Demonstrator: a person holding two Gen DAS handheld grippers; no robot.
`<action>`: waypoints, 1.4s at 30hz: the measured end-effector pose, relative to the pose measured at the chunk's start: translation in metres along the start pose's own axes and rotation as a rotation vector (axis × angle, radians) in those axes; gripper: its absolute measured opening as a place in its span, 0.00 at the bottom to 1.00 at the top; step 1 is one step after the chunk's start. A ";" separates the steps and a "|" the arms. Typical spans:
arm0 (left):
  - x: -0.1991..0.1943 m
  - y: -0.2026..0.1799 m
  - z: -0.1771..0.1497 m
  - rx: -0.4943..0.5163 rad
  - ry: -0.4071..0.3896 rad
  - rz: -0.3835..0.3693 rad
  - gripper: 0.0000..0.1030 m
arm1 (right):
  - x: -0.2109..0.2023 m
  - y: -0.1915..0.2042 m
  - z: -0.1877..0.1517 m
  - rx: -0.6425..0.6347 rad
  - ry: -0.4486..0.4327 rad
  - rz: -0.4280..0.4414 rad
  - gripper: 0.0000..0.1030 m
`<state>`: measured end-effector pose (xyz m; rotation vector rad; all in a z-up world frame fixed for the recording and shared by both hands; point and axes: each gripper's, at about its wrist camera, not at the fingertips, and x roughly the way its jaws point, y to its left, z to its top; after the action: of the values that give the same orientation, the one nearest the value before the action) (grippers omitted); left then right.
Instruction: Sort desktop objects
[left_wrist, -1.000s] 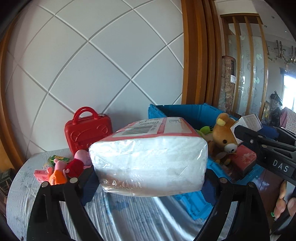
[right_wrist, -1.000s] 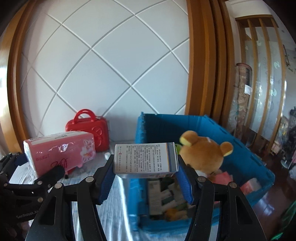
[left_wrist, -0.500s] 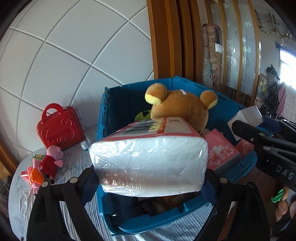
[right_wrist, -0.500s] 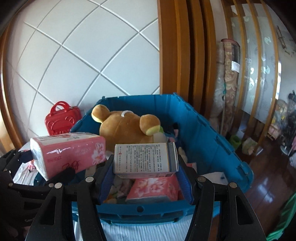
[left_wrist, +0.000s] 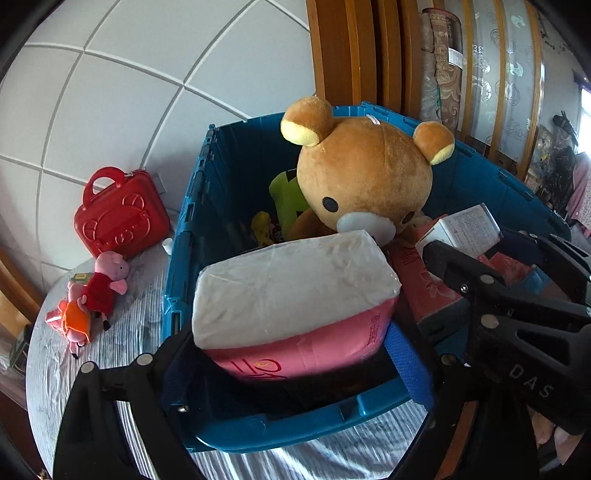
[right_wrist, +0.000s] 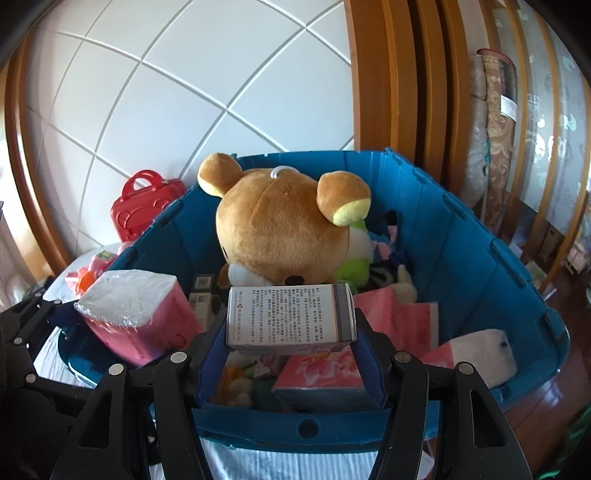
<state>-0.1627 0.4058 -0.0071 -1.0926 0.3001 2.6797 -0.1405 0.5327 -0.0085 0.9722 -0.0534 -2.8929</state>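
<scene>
Left gripper (left_wrist: 295, 354) over near rim of blue crate (left_wrist: 192, 206), fingers apart; pink tissue pack (left_wrist: 295, 295) between them, tipped down into crate, pads not clearly pressing. Right gripper (right_wrist: 291, 339) clamped on white printed box (right_wrist: 291, 317), held just above crate interior, beside tissue pack. Crate crowded: brown plush bear (right_wrist: 280, 229) against far wall, green plush (right_wrist: 354, 266) beside it, more pink packs (right_wrist: 399, 321) on right. Little free room inside; open gap only along near wall. Crate on striped tablecloth (left_wrist: 140, 332). Outside left: red toy case (left_wrist: 118, 218), pig dolls (left_wrist: 99, 291). Quilted white wall panel (right_wrist: 184, 92), wooden frame (right_wrist: 391, 74) behind.
</scene>
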 end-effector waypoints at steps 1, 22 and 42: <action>-0.001 0.000 0.000 -0.004 -0.001 0.000 0.91 | 0.001 0.000 0.000 -0.001 0.004 0.001 0.60; -0.009 0.003 -0.003 -0.011 -0.016 -0.003 0.91 | 0.004 0.008 0.004 -0.010 0.060 0.051 0.63; -0.066 0.005 -0.017 -0.005 -0.128 -0.037 0.94 | -0.068 0.002 -0.005 0.046 -0.049 -0.044 0.99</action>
<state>-0.1070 0.3872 0.0282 -0.9131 0.2472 2.7038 -0.0835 0.5375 0.0289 0.9207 -0.1041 -2.9682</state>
